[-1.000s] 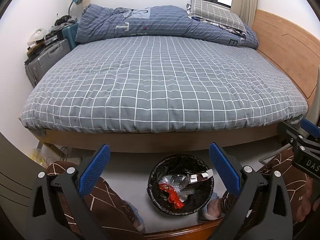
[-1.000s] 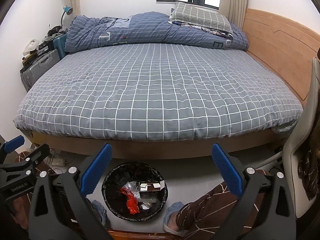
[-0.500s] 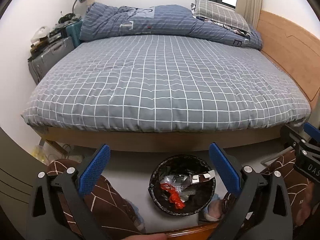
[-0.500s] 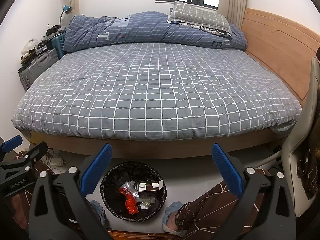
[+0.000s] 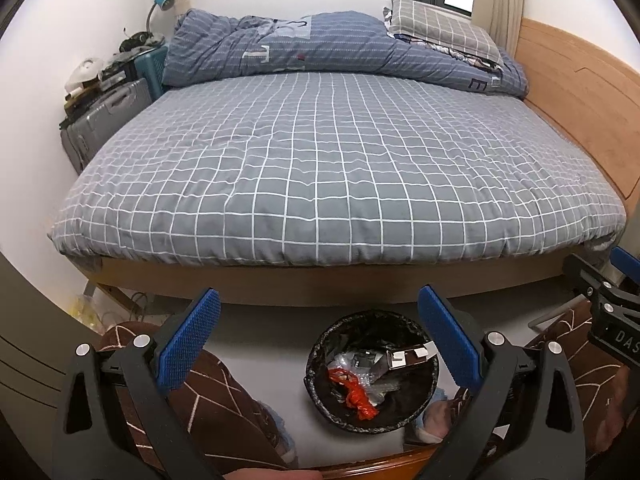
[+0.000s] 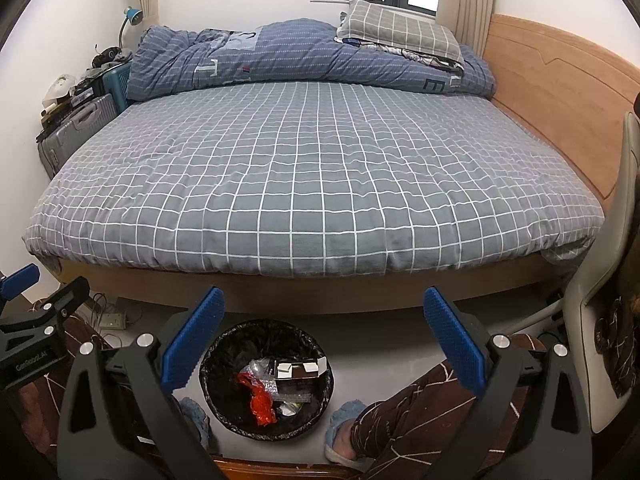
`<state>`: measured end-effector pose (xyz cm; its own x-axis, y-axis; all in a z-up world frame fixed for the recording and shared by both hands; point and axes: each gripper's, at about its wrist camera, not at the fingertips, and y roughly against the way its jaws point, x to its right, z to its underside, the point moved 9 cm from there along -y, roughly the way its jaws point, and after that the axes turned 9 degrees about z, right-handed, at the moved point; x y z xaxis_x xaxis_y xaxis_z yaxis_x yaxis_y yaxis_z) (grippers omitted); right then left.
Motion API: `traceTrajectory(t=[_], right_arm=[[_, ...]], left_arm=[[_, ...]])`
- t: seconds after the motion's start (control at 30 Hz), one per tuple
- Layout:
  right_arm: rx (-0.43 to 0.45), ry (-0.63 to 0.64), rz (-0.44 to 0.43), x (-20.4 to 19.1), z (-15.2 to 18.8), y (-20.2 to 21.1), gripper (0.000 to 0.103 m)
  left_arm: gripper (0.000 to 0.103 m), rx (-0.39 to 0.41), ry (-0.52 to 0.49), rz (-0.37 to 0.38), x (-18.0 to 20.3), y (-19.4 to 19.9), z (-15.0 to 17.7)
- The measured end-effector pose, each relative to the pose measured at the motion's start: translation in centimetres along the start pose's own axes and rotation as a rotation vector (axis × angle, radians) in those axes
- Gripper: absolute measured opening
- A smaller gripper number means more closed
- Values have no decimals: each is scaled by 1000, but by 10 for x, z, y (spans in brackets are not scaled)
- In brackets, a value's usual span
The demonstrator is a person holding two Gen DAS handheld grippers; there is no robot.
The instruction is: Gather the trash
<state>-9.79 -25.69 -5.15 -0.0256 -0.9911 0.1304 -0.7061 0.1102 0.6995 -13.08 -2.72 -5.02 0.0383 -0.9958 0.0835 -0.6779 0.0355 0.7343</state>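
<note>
Left gripper (image 5: 320,334) and right gripper (image 6: 325,330), each with blue-padded fingers spread wide and nothing between them. Both point across a bed (image 5: 340,168) covered by a grey checked quilt, with a folded blue duvet (image 5: 320,46) and a checked pillow (image 5: 440,32) at its far side.

The trash bin (image 5: 372,410), round and lined with a black bag, stands on the pale floor between the bed's wooden frame and the person's legs in brown patterned trousers (image 5: 208,400). In the left wrist view it lies below the finger gap, nearer the right-hand finger (image 5: 448,344), whose pad overlaps its rim. In the right wrist view the bin (image 6: 266,420) sits just beside the left-hand finger (image 6: 192,342), low in the gap.

Inside the bin: a crumpled red wrapper (image 5: 356,394), clear plastic film (image 5: 380,384) and a dark carton with white tabs (image 6: 298,372). The person's feet in blue slippers (image 6: 340,428) flank the bin. Grey suitcases (image 6: 72,132) stand against the left wall.
</note>
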Motion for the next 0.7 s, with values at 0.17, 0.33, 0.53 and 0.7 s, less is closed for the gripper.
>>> traceTrajectory(t=[0.17, 0.33, 0.53, 0.7], right_arm=[[0, -2, -1, 0, 0, 0, 96], [0, -1, -1, 0, 0, 0, 96], [0, -1, -1, -1, 1, 0, 96], [0, 0, -1, -1, 1, 0, 96]], left_arm=[[97, -7, -5, 4, 2, -1, 2], [97, -18, -9, 18, 4, -3, 5], [97, -22, -14, 15, 4, -4, 4], [97, -20, -11, 16, 5, -4, 4]])
